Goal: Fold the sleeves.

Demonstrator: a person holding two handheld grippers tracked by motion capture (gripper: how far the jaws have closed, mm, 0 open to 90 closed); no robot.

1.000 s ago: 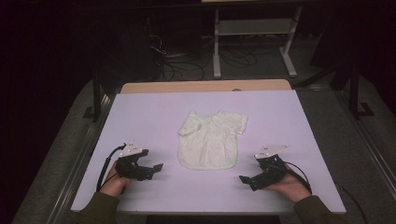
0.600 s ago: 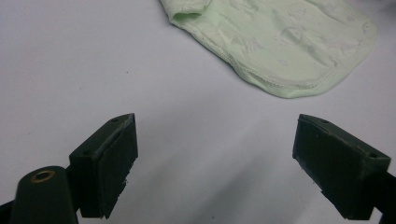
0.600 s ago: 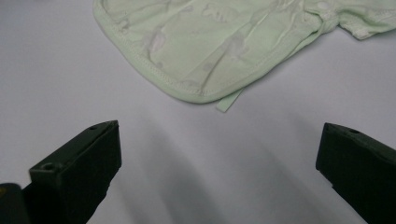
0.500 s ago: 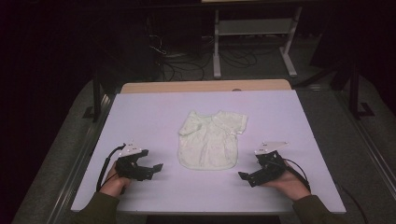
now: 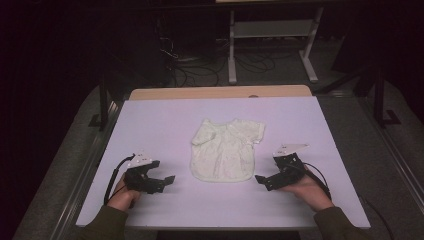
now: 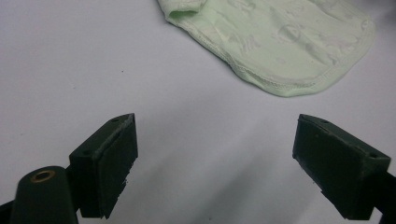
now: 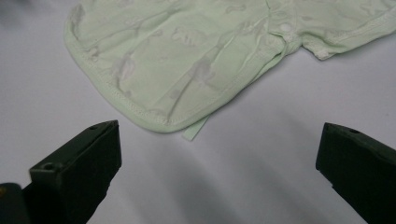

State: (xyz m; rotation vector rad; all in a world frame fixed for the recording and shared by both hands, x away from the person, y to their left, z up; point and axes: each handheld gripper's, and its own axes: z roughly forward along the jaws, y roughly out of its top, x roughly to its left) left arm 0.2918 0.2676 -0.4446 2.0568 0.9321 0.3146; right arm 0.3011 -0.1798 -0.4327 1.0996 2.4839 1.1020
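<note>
The jaws of both grippers stand wide apart with nothing between them. In the high view the left gripper (image 5: 167, 180) is at the lower left of the frame and the right gripper (image 5: 260, 179) at the lower right, both pointing inward to the small pale green garment (image 5: 225, 150), which lies flat in the middle of the white table (image 5: 150, 120), its sleeves toward the top of the frame.

In the left gripper view the rounded hem (image 6: 299, 88) is in the upper right, a little apart from the jaws. In the right gripper view the hem (image 7: 140, 112) is near, at the upper left, with a small tag (image 7: 194, 130) sticking out.

I think the step is to take the bottom hem. It will go well if each gripper comes in low along the table and closes only on the stitched edge, at matching points, so the cloth lifts evenly and does not bunch.
</note>
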